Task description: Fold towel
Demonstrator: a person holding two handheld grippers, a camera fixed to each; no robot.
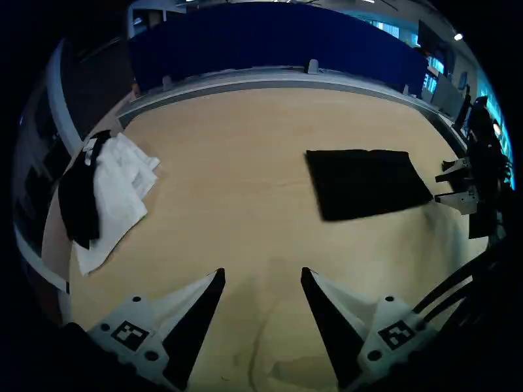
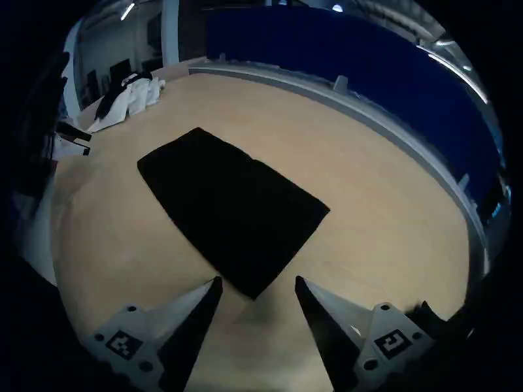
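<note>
A black towel (image 1: 367,181) lies flat on the wooden table, folded into a rectangle; in the right gripper view the same towel (image 2: 230,204) stretches away from just ahead of the fingers. My left gripper (image 1: 263,279) is open over bare table, well short and left of the towel, with nothing between its fingers. My right gripper (image 2: 258,287) is open too, its fingertips at the towel's near corner, which lies in the gap between them. In the left gripper view the right gripper (image 1: 456,185) appears at the towel's right edge.
A heap of white and black cloths (image 1: 108,189) lies at the table's left end, seen far off as cloths (image 2: 128,95) in the right gripper view. A blue partition (image 1: 274,42) runs along the table's far edge. Bare wooden table (image 1: 235,183) spreads between heap and towel.
</note>
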